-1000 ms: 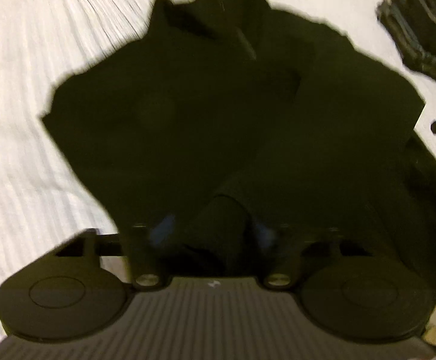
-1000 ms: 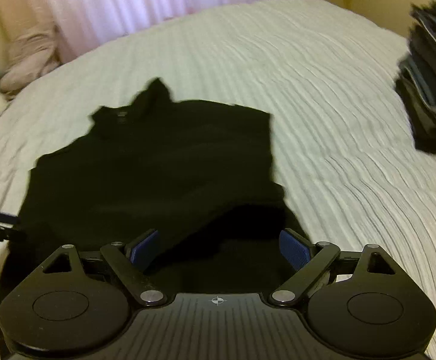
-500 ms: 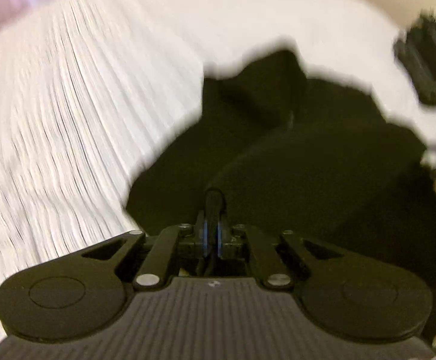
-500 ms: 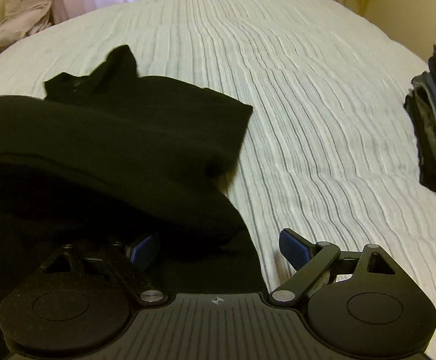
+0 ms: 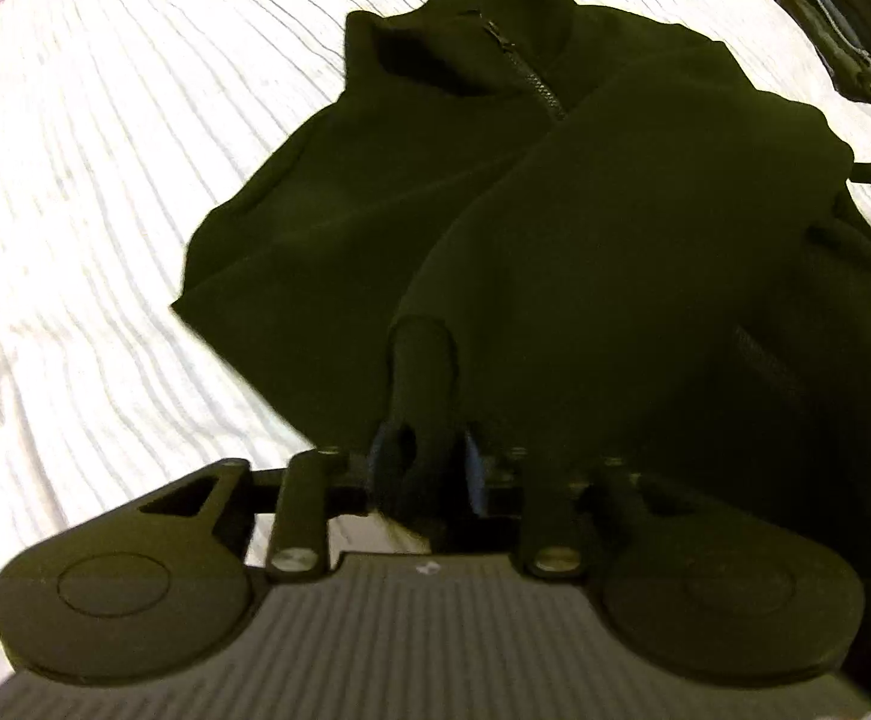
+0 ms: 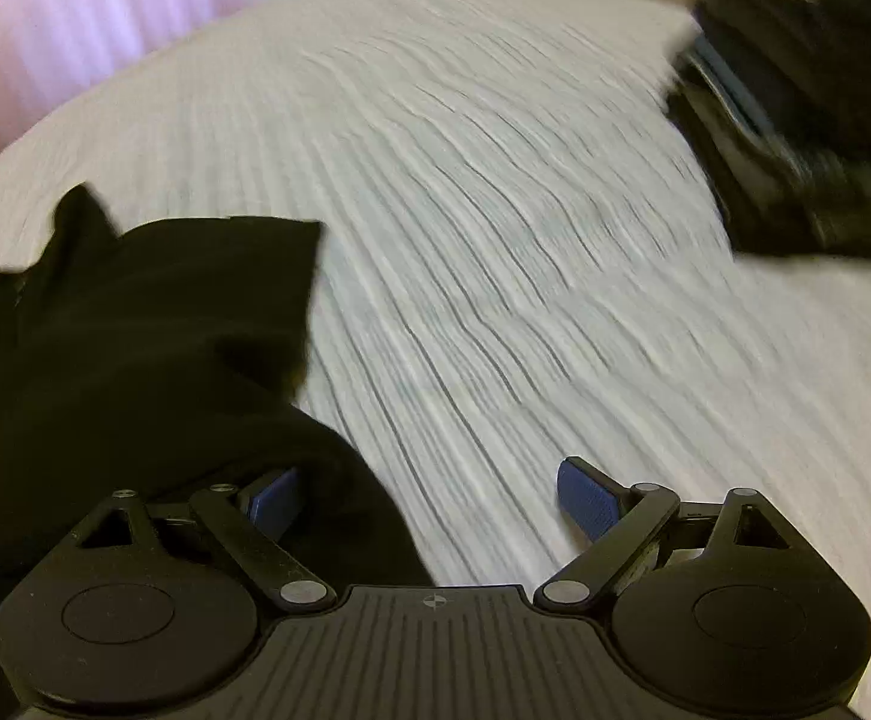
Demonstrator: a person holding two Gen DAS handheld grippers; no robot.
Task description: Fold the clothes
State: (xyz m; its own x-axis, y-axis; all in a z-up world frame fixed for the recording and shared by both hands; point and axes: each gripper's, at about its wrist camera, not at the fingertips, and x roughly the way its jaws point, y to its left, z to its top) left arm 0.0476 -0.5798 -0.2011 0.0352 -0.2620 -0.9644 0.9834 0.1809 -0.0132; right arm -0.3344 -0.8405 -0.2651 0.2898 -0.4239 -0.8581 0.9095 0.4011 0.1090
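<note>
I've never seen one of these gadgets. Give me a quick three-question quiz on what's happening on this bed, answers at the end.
1. True or false: the right gripper has its jaws clamped on cloth.
2. What runs down from the collar of the black jacket?
3. What lies between the left gripper's jaws: A) bedspread, B) a fold of the jacket, C) nothing?

Key: 1 false, they stand wide apart; 2 a zipper; 3 B, and those jaws are opening.
</note>
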